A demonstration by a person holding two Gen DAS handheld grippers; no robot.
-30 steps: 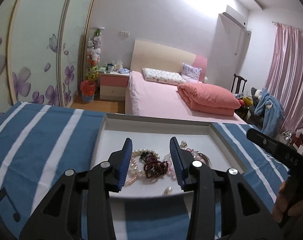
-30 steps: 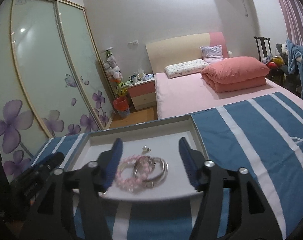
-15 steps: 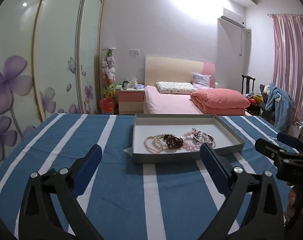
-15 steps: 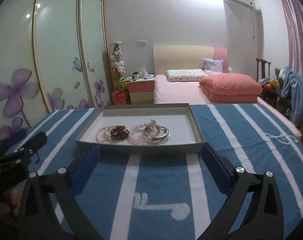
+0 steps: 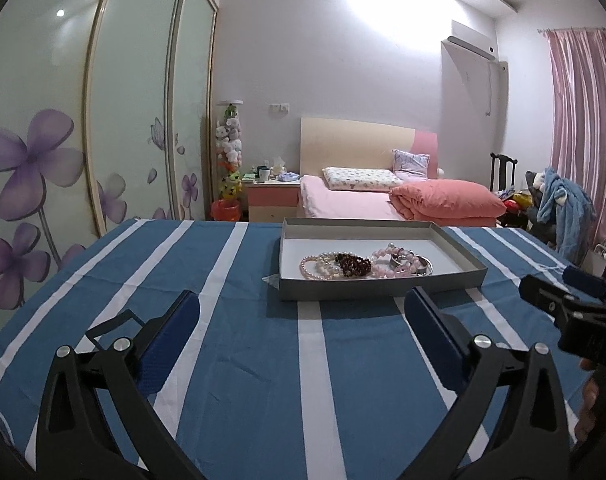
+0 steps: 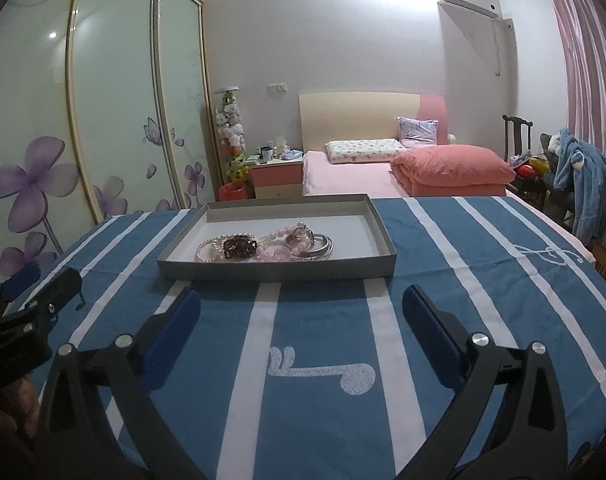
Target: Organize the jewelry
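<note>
Jaws wide, both grippers partly cropped; bracelets point(image 6: 263, 246) tangle indistinctly.

A pink bed point(image 5: 355, 204) with a beige headboard point(image 5: 355, 146) stands against the white back wall, a folded coral quilt point(image 5: 447, 200) on it. Sliding wardrobe doors point(image 5: 83, 120) with purple flowers line the left side; pink curtains point(image 5: 583, 120) hang right. A nightstand point(image 5: 273, 198) sits beside the bed, and 1 air conditioner point(image 5: 471, 42) is mounted high.

A blue tablecloth point(image 5: 243, 360) with white stripes fills the foreground. Beyond it stand a pink bed point(image 5: 343, 202) bearing a folded coral quilt point(image 5: 447, 200), a nightstand point(image 5: 273, 198), flower-painted wardrobe doors point(image 5: 83, 120) and pink curtains point(image 5: 583, 120).
</note>
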